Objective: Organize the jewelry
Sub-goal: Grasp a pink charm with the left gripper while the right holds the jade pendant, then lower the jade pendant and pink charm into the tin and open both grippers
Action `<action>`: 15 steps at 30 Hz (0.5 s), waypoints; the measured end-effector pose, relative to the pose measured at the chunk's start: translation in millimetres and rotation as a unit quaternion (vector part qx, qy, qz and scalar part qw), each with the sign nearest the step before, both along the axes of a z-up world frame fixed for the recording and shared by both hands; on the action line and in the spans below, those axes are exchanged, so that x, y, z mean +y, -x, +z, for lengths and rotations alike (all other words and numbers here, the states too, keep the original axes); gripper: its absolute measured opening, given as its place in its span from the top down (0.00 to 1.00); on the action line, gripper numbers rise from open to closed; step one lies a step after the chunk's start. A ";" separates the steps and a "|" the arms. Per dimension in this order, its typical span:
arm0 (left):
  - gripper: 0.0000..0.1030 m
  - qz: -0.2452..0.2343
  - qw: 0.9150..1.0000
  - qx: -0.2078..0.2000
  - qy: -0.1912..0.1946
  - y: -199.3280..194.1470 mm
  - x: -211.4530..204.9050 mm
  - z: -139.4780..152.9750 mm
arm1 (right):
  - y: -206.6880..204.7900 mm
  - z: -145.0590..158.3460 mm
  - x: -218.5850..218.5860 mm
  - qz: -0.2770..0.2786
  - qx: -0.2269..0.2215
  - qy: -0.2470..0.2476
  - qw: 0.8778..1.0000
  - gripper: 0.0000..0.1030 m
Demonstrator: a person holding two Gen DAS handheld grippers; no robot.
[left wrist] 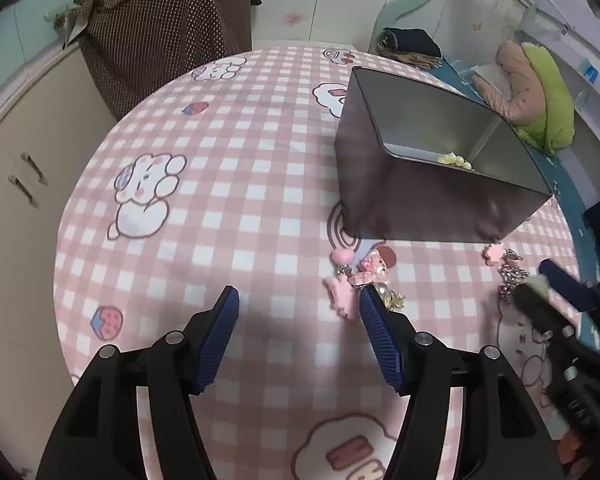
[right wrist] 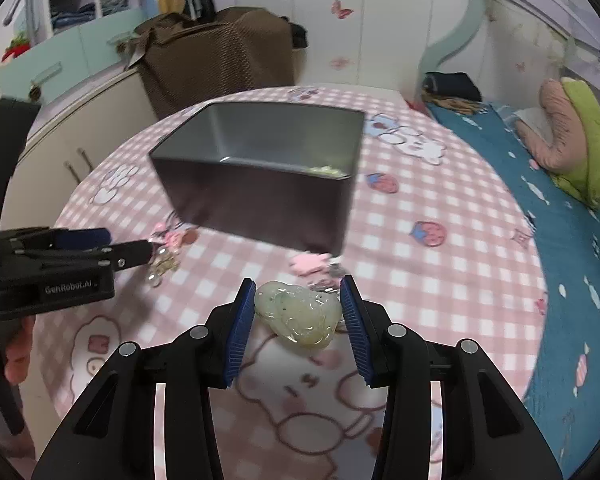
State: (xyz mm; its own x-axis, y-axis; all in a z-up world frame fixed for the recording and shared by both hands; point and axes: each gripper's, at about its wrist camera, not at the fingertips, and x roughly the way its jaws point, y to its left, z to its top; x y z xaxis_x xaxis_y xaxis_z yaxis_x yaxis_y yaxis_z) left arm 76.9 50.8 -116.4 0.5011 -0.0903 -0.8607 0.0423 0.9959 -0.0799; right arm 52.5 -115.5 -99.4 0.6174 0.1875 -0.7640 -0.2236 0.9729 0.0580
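Observation:
A grey metal tin (left wrist: 440,196) stands on the pink checked table, with pale green beads (left wrist: 456,160) inside; it also shows in the right wrist view (right wrist: 260,196). My left gripper (left wrist: 300,300) is open and empty above the cloth, its right finger beside a pile of pink charms and pearls (left wrist: 360,280). My right gripper (right wrist: 298,292) has its blue pads on both sides of a pale green jade pendant (right wrist: 300,312) and holds it. The left gripper (right wrist: 100,248) shows at the left of that view. A pink star charm (right wrist: 308,262) lies by the tin.
A brown covered box (right wrist: 220,56) stands behind the table. Cream cabinets (left wrist: 16,184) are at the left. A bed with a blue sheet (right wrist: 560,240) and pillows (right wrist: 572,144) runs along the right. More pink and silver jewelry (left wrist: 504,268) lies near the right gripper.

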 end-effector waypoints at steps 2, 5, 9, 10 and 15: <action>0.41 -0.006 1.000 -0.002 -0.006 -2.0 -2.3 -0.2 | -2.0 2.8 -6.2 -0.008 -0.003 -0.003 1.000 0.58; 0.50 -0.019 1.000 -0.011 -0.018 -1.3 -5.9 -1.1 | -4.9 5.0 -11.7 -0.019 -0.007 -0.005 1.000 0.58; 0.79 -0.023 0.998 -0.027 -0.045 1.5 -2.2 -0.8 | -7.4 6.4 -17.7 -0.027 -0.008 -0.010 1.000 0.58; 0.86 -0.022 0.998 -0.026 -0.044 1.1 1.7 -0.1 | -7.3 6.2 -18.9 -0.027 -0.008 -0.011 1.000 0.58; 0.87 -0.018 1.000 -0.019 0.001 0.9 16.2 1.5 | -5.2 4.5 -19.1 -0.028 -0.007 -0.015 0.999 0.58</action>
